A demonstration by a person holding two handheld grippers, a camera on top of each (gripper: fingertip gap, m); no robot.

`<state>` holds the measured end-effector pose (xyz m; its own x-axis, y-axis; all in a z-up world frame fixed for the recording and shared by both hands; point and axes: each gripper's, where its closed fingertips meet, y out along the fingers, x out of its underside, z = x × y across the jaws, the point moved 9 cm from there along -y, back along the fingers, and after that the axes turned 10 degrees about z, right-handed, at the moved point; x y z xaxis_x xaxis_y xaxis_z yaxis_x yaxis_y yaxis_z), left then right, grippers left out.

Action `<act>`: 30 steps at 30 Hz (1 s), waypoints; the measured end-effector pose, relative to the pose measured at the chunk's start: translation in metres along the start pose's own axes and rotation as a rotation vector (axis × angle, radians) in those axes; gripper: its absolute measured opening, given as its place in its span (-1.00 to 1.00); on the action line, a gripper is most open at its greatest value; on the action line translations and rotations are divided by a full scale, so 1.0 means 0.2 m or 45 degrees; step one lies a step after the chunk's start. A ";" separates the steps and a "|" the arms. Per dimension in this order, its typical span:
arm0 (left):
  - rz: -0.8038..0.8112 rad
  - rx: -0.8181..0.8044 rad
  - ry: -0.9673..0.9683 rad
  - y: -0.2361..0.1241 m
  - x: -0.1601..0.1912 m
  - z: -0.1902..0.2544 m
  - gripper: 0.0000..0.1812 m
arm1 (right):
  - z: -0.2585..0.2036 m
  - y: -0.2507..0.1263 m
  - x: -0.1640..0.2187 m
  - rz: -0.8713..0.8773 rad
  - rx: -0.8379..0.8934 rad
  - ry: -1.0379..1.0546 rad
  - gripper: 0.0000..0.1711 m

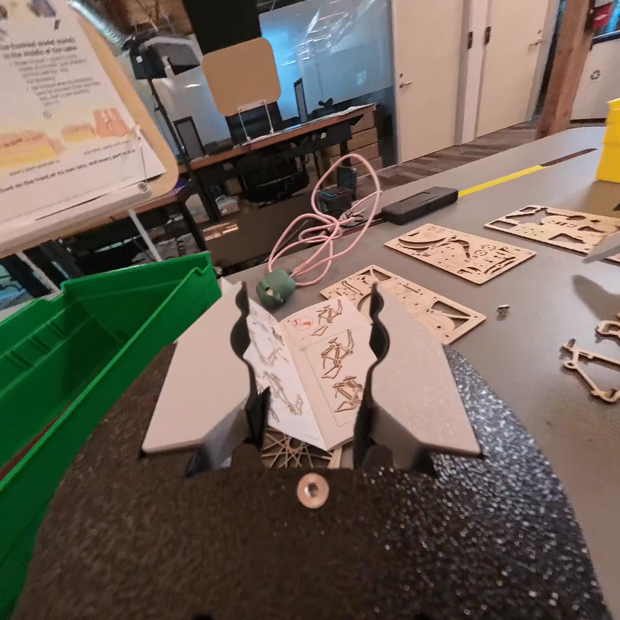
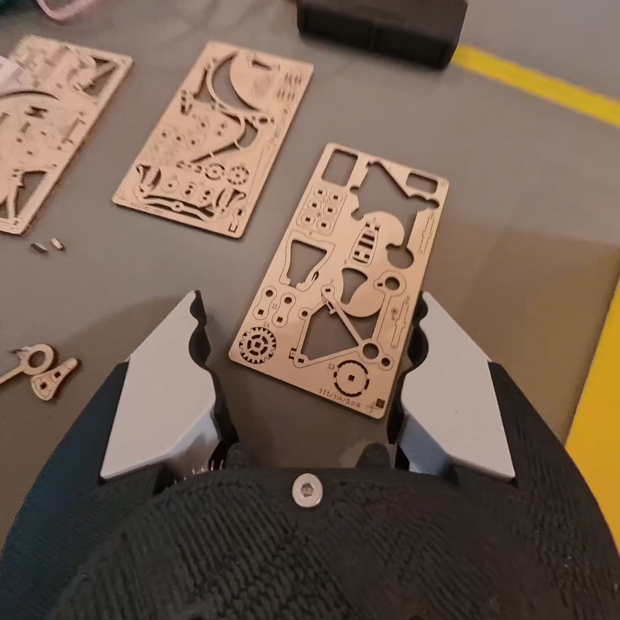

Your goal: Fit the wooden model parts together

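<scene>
Left wrist view: the left gripper [image 1: 307, 349], jaws spread and empty, hangs over an open white instruction leaflet [image 1: 315, 369] on the grey desk [image 1: 523, 315], beside a green plastic bin [image 1: 100, 335]. Right wrist view: the right gripper [image 2: 310, 330], jaws released, flanks a flat laser-cut wooden parts sheet [image 2: 339, 278] near the desk's yellow-taped edge [image 2: 536, 87].

Grey table [image 1: 536, 312] with yellow tape [image 1: 500, 181]; behind, desk [image 1: 302, 131], white doors [image 1: 432, 67]

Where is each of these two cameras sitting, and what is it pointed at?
Left wrist view: on the left gripper, looking along its open grey fingers at a booklet.
Right wrist view: on the right gripper, looking steeply down between open fingers at a wooden sheet.
Shared: the grey table, wooden sheets, black case.
</scene>
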<state>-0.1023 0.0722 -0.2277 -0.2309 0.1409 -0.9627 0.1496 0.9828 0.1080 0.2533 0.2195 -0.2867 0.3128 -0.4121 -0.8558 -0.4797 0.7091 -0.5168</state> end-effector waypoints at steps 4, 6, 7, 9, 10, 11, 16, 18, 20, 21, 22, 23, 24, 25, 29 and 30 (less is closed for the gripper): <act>0.023 0.053 0.011 0.00 0.00 0.04 -0.26 | -0.01 0.00 0.01 -0.067 0.039 0.024 0.35; 0.025 0.062 0.007 0.00 0.00 0.05 -0.26 | 0.00 -0.02 0.02 -0.078 0.047 0.027 0.24; 0.030 0.063 0.008 -0.01 -0.01 0.05 -0.27 | 0.00 -0.03 0.02 -0.076 0.048 0.023 0.12; 0.045 0.060 0.011 -0.01 -0.01 0.04 -0.28 | 0.01 -0.05 0.02 -0.071 0.036 0.016 -0.03; 0.054 0.056 0.013 -0.01 -0.02 0.04 -0.28 | 0.00 -0.06 0.03 -0.068 0.024 0.009 -0.10; 0.062 0.055 0.013 -0.02 -0.02 0.04 -0.29 | 0.00 -0.06 0.03 -0.066 0.009 -0.007 -0.32; 0.073 0.054 0.013 -0.02 -0.02 0.03 -0.30 | -0.03 -0.09 0.03 -0.016 -0.011 -0.118 -0.80; 0.067 0.063 0.010 -0.02 -0.02 0.04 -0.31 | -0.02 -0.09 0.03 -0.022 -0.028 -0.107 -0.81; 0.062 0.074 0.006 -0.01 -0.02 0.04 -0.32 | -0.02 -0.09 0.03 -0.035 -0.072 -0.073 -0.78; 0.061 0.081 0.002 -0.01 -0.01 0.04 -0.33 | -0.02 -0.09 0.03 -0.033 -0.090 -0.062 -0.72; 0.060 0.088 0.000 -0.01 -0.01 0.05 -0.34 | -0.02 -0.09 0.03 -0.037 -0.101 -0.054 -0.67; 0.060 0.093 -0.002 -0.01 -0.01 0.05 -0.34 | -0.03 -0.09 0.03 -0.040 -0.108 -0.052 -0.64; 0.059 0.098 -0.003 -0.01 -0.01 0.05 -0.35 | -0.03 -0.09 0.03 -0.043 -0.112 -0.051 -0.62; 0.057 0.102 -0.003 -0.01 -0.01 0.05 -0.35 | -0.03 -0.09 0.03 -0.049 -0.120 -0.048 -0.59; 0.056 0.111 -0.009 -0.01 -0.01 0.05 -0.36 | -0.04 -0.11 0.03 -0.085 -0.176 -0.024 -0.55; 0.055 0.115 -0.013 -0.01 -0.01 0.05 -0.36 | -0.05 -0.12 0.03 -0.093 -0.207 -0.005 -0.55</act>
<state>-0.0917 0.0694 -0.2292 -0.2130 0.1810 -0.9601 0.2454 0.9611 0.1268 0.2587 0.1956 -0.2800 0.3546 -0.4568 -0.8158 -0.5818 0.5753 -0.5750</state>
